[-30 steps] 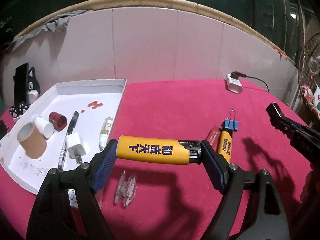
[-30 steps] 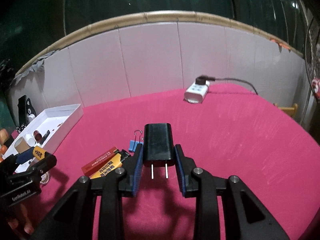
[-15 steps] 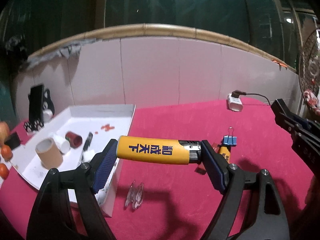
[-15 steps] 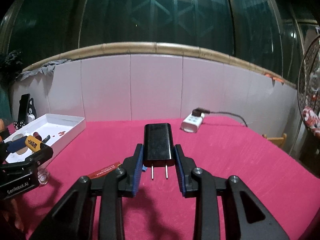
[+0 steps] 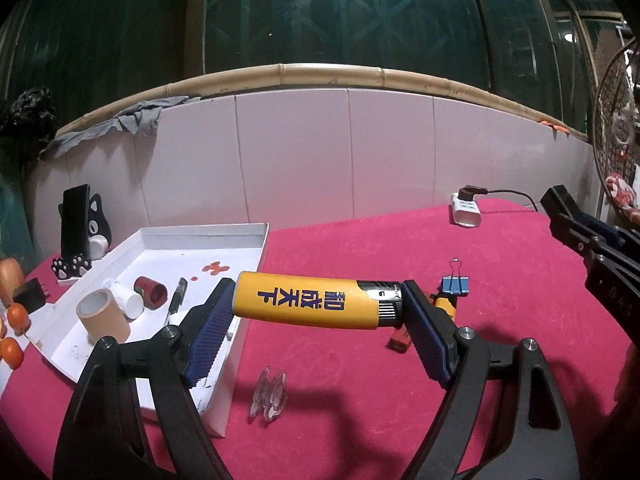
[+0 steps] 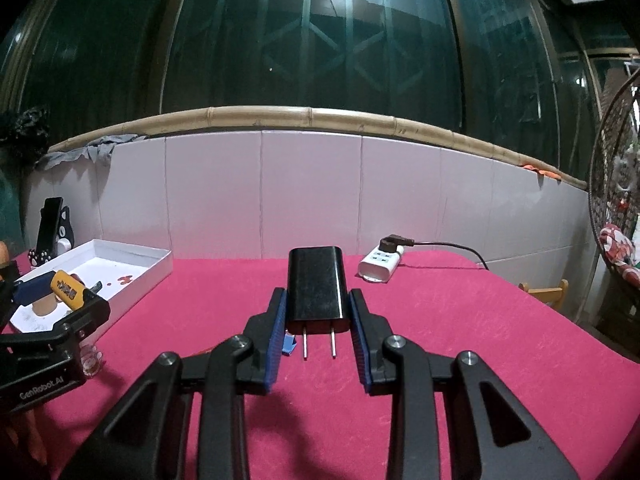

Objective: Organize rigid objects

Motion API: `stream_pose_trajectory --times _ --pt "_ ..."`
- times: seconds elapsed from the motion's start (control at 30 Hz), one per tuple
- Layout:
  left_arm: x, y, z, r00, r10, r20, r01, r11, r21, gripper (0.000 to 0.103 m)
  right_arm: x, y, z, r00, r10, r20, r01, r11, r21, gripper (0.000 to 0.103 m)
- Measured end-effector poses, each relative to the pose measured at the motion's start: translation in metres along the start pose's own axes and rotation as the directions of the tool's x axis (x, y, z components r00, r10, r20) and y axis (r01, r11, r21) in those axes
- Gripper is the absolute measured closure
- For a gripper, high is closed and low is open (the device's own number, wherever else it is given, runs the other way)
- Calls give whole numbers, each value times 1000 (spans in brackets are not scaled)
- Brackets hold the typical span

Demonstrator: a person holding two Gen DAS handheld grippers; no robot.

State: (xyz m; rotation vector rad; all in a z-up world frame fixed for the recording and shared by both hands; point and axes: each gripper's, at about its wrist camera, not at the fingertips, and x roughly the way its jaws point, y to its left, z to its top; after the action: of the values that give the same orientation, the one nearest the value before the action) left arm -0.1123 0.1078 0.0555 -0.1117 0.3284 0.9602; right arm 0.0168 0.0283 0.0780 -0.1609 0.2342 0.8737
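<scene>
The lighter (image 5: 306,305) is smooth yellow plastic with a metal cap; the charger (image 6: 316,287) glossy black plastic with metal prongs. Matt red cloth covers the surface (image 5: 360,248). The box (image 5: 244,236) looks like white cardboard.

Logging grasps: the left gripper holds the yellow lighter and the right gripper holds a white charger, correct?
Not quite. The right wrist view shows the right gripper shut on a black charger, not white. The left gripper does hold the yellow lighter.

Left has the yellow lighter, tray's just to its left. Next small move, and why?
Probably swing the left gripper left over the white tray before releasing: the yellow lighter is clamped end to end, held above the red cloth beside the tray's near wall, not yet over it.
</scene>
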Motion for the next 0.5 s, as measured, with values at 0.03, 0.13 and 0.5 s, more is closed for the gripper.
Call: stream_pose_trajectory --times 0.03,0.13,0.5 --pt "0 0 0 1000 1 0 -1 1000 0 20 -1 0 0 1000 -1 6 1 1000 -1 73" --pt "-2 1 0 1000 2 5 -2 1000 -8 20 -4 2 2 1000 8 15 -8 1000 -6 73" --pt "-2 10 3 1000 -6 -6 6 999 -47 20 -24 21 12 996 52 76 -48 997 -63 73"
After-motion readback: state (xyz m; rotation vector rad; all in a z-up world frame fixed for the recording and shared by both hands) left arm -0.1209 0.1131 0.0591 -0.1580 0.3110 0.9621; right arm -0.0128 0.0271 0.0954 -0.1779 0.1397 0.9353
